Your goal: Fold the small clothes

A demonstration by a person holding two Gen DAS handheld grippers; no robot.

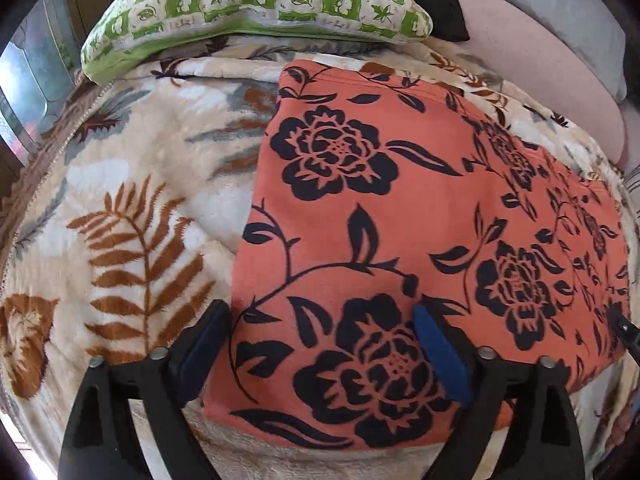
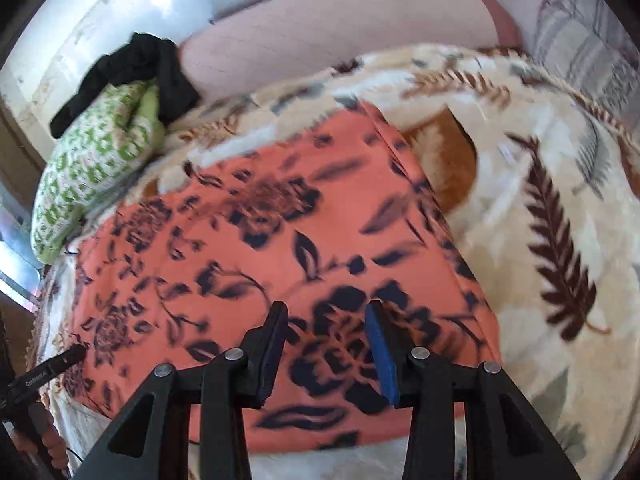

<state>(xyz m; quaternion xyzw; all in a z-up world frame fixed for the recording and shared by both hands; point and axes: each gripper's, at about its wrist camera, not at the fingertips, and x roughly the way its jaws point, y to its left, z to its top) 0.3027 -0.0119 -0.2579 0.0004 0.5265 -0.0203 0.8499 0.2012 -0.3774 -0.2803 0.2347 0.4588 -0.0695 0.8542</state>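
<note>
While the orange floral garment (image 1: 400, 220) lay flat on the leaf-print blanket (image 1: 152, 200), the left gripper (image 1: 320, 320) hovered over its near-left edge w/ jaws wide, holding nothing; the right gripper (image 2: 326, 312) hung over its near-right part, jaws apart, empty.

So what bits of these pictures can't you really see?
- Orange flowered cloth: its near edge, left wrist view, hidden behind the left gripper.
- The cloth's flowers, right wrist view: smeared by motion blur.
- Black garment: shape unclear, bunched on the green pillow.
- Leaf blanket: cut off by the fisheye edge, both views.
- How many layers the cloth has: cannot tell.
</note>
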